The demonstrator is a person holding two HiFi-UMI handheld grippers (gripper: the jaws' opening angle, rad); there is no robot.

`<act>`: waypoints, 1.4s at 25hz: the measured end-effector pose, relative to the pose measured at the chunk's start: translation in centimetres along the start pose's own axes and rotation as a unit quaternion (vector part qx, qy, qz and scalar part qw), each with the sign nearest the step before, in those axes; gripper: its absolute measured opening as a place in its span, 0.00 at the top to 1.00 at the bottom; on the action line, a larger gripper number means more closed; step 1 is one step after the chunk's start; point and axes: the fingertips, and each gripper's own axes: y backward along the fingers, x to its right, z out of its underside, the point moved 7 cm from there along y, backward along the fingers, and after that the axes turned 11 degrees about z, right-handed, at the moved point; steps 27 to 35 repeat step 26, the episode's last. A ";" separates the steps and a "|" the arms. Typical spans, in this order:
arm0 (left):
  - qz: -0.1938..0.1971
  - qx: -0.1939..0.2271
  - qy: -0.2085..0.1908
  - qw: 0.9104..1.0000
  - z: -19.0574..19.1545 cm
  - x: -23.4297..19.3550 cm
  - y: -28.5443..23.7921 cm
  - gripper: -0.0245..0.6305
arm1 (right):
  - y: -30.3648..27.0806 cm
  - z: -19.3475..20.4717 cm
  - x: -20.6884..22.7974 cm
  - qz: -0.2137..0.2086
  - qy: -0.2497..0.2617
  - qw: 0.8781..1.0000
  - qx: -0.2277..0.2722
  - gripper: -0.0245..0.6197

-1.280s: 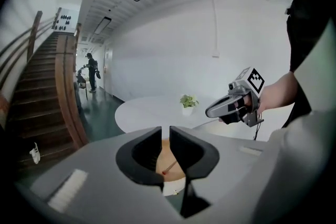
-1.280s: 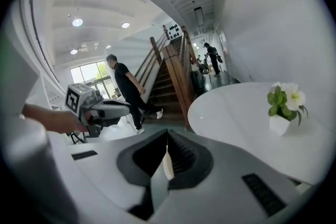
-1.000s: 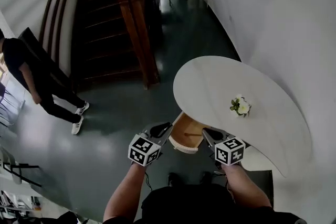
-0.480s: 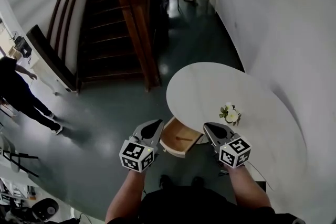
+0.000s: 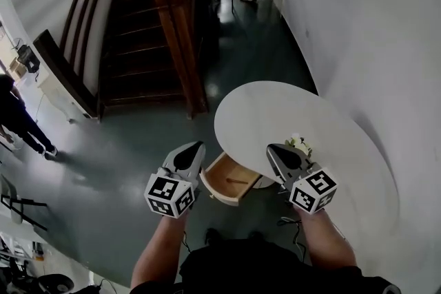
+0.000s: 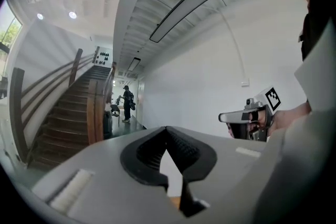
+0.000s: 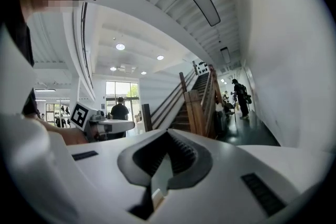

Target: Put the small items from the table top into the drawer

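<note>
The left gripper is hovering clenched and empty just left of the open drawer. The right gripper — also clenched, gripping nothing — is hanging over the near edge of the round white worktop, with the small flower bunch lying on the worktop just right of it.

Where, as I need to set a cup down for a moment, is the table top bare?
The white table top is bare nearly everywhere: the broad stretch between the flowers and the wall, and the far end toward the staircase. Only the near edge is crowded, where the right gripper hangs by the flowers. The open drawer is mostly bare too.
</note>
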 end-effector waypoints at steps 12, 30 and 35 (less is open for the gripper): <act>0.003 0.012 0.002 1.000 0.1 -1.8 1.2 0.95 | -1.2 0.7 -1.3 0.011 0.010 1.000 -0.010 0.96; 0.014 0.001 0.006 1.000 1.1 -2.9 2.2 0.95 | -2.4 1.5 -3.0 0.011 0.012 1.000 -0.018 0.96; 0.014 0.001 0.006 1.000 1.1 -2.9 2.2 0.95 | -2.4 1.5 -3.0 0.011 0.012 1.000 -0.018 0.96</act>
